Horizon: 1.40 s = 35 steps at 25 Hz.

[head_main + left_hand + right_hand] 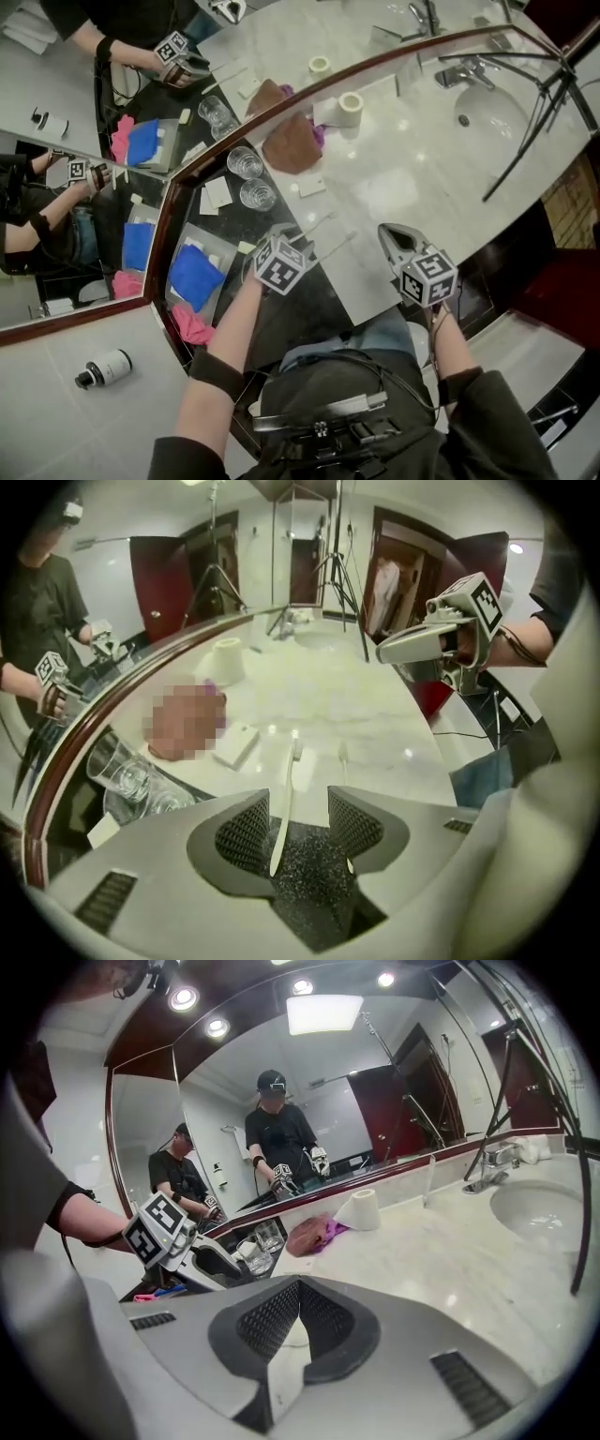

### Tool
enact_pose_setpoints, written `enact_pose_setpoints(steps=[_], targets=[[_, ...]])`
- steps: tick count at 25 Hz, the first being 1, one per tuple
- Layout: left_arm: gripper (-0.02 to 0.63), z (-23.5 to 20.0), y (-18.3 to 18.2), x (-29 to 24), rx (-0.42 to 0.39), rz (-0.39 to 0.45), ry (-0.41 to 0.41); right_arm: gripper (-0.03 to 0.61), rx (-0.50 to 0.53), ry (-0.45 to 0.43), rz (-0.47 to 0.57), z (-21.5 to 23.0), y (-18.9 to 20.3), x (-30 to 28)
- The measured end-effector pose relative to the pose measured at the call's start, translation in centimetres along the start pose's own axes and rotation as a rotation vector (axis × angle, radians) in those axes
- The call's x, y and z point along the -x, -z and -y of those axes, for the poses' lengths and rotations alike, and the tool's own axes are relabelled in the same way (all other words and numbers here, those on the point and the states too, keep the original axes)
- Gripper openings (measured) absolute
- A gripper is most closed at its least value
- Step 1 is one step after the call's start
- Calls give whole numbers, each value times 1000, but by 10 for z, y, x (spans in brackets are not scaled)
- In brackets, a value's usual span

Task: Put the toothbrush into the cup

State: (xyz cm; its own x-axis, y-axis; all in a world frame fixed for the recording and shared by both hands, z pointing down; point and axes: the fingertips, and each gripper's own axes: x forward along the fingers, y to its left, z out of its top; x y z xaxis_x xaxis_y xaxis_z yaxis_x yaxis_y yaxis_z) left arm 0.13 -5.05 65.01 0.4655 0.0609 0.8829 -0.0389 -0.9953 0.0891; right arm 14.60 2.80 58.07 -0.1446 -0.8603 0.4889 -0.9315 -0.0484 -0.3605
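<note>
— Where does the toothbrush (284, 808) sit?
— Flat on the counter (375, 714), at lower centre of the left gripper view. Head up-frame on pale marble, handle down-frame over the black speckled strip. Not lifted yet.
— And the left gripper (298, 791)?
— Spread wide, straddling the white handle. Nearer the left-hand pad, but no squeeze visible, so pinching nothing.
— Anything else in the way?
— A second toothbrush (344, 759), just right of the first and partly behind the right-hand jaw. Worth keeping out of the bite.
— Where to put it?
— Two clear glass tumblers at centre-left of the head view, close against the mirror (84, 103). An upper cup (246, 161), with a lower cup (258, 194) just beneath it. Both up and left of the brushes, near but apart from them.
— And the right gripper (298, 1307)?
— Pressed together and empty, poised over the marble right of centre in the head view.
— Which step, then?
— Lining up the grasp, judging by the straddle. Next, probably: close on that one handle, lift, tip it upright, carry it up-left, lower it into a cup and let go.
— Any writing?
— None legible. Only black-and-white square markers (279, 264) on the gripper cubes. A white bottle (105, 367) at lower left of the head view, label too small to read.
</note>
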Motion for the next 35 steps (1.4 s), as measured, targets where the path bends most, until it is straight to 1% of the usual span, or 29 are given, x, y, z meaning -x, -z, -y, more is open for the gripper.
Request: enact_pose_setpoints(steps=[5, 15, 17, 22, 26, 30, 35], targets=[[199, -5, -5, -37, -78, -100, 22, 20, -41, 35, 11, 19, 13, 9], [198, -8, -9, -87, -157, -239, 68, 20, -108, 63, 41, 45, 29, 15], [186, -8, -9, -92, -165, -261, 78, 20, -119, 65, 46, 47, 31, 16], [147, -8, -7, -101, -182, -305, 91, 20, -143, 75, 46, 55, 36, 24], [142, -6, -8, -103, -190, -329, 110, 20, -147, 103, 43, 66, 44, 32], [122, -4, -7, -102, -201, -346, 124, 20, -147, 106, 44, 68, 44, 33], [65, -4, -10, -102, -196, -344, 119, 20, -140, 99, 43, 67, 42, 31]])
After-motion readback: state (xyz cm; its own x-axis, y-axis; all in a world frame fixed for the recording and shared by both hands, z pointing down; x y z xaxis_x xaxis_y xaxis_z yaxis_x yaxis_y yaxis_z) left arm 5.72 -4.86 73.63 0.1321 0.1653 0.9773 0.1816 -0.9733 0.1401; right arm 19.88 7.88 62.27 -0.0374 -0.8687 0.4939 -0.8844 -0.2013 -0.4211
